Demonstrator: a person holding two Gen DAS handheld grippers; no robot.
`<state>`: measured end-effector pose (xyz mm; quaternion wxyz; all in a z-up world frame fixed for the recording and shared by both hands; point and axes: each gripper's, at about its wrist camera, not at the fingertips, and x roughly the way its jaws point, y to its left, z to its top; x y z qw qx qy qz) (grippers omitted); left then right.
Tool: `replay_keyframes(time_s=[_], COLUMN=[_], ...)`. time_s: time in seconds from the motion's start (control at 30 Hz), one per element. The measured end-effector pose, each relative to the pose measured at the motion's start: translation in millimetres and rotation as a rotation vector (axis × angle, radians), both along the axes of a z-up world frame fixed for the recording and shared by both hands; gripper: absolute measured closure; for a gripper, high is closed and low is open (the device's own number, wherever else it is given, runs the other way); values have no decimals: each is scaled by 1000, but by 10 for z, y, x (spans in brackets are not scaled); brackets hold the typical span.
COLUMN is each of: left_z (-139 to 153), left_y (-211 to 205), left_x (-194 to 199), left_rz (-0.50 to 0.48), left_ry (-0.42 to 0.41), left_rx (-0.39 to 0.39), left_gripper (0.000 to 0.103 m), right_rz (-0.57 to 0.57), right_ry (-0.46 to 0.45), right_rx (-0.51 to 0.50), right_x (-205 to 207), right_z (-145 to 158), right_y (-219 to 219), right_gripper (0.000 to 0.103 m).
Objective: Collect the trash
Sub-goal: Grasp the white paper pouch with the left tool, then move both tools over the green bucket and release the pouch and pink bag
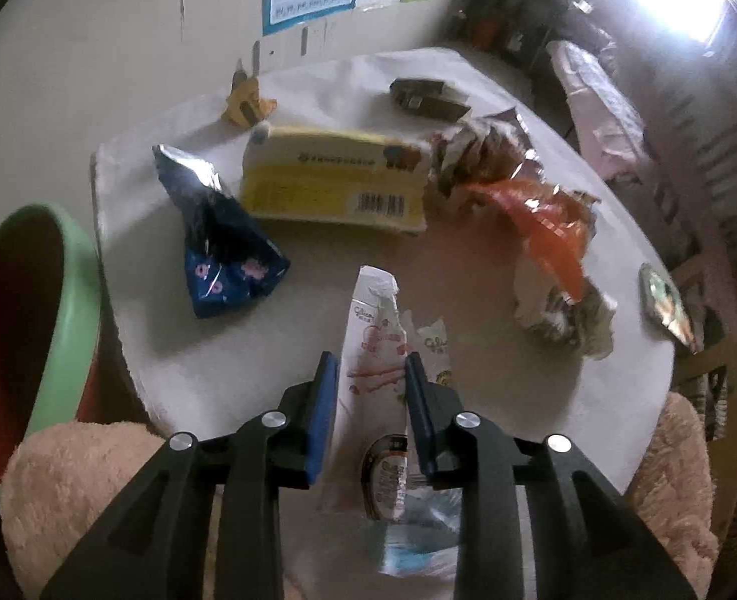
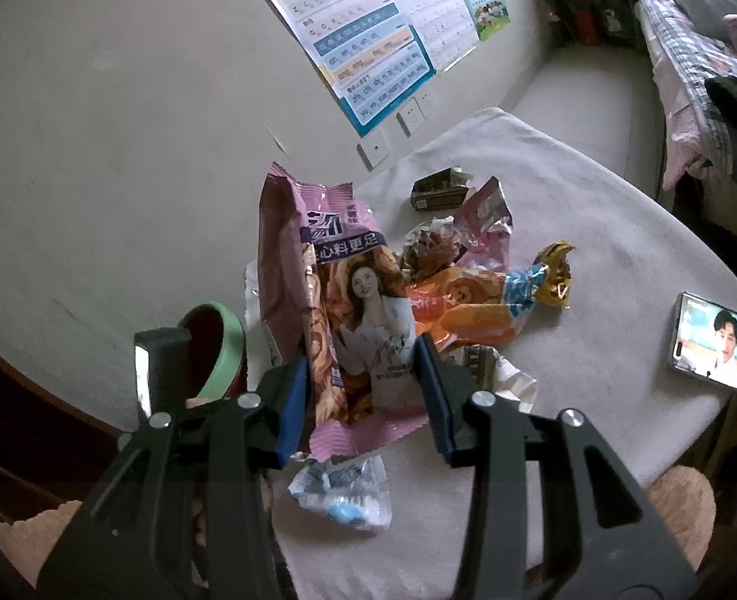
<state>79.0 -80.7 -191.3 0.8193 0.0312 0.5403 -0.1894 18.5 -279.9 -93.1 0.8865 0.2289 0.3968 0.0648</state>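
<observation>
Currently left gripper (image 1: 371, 375) pinches a white strawberry wrapper (image 1: 374, 350), held above the white table (image 1: 218, 350) near its front edge. Right gripper (image 2: 363, 365) clamps a pink snack bag (image 2: 348, 310) upright over the same table; green-rimmed bin (image 1: 63, 310) stands beside the table's left edge.

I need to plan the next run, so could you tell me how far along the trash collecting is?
Nothing visibly binned yet. In hand: the left gripper holds a white wrapper, the right gripper a pink snack bag. Left on the table: blue bag, yellow box, orange wrapper, crumpled pieces.
</observation>
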Motion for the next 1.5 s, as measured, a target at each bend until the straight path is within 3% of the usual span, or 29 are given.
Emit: replay_keyframes(time_s=[0.03,0.1,0.2,0.4,0.6,0.73,0.87,0.97,1.17,1.33,1.43,1.5], left_z=[-16,-41,-30,-118,-173,-217,-228,-202,-86,95,381,588], left_y=[-2,-2,37,64,-18,-98,-134,-142,-21,81,139,183], left_x=[-3,-6,-19,-36,-51,-14,29,91,186,374,529,573], left_rz=[-2,2,19,27,7,-3,-9,-6,8,26,33,20], left_ry=[3,12,21,43,39,62,95,98,102,128,128,78], left_rx=[12,34,29,53,59,59,19,14,3,93,95,72], left_gripper=[74,59,52,44,43,45,70,76,78,78,77,77], right_rz=[-2,-6,-12,-17,-15,-15,-1,20,39,35,21,7], right_ry=[-2,-4,2,15,36,51,55,64,73,134,109,82], right_rx=[5,17,27,47,50,53,48,42,62,126,99,88], right_x=[-16,-63,-113,-119,-110,-58,35,172,504,758,810,790], right_z=[0,1,-25,-83,-129,-141,-108,-112,-140,-81,132,248], right_y=[-4,-8,-15,-44,-44,-53,-35,-1,24,58,143,219], right_gripper=[63,63,63,63,63,63,63,63,63,63,63,63])
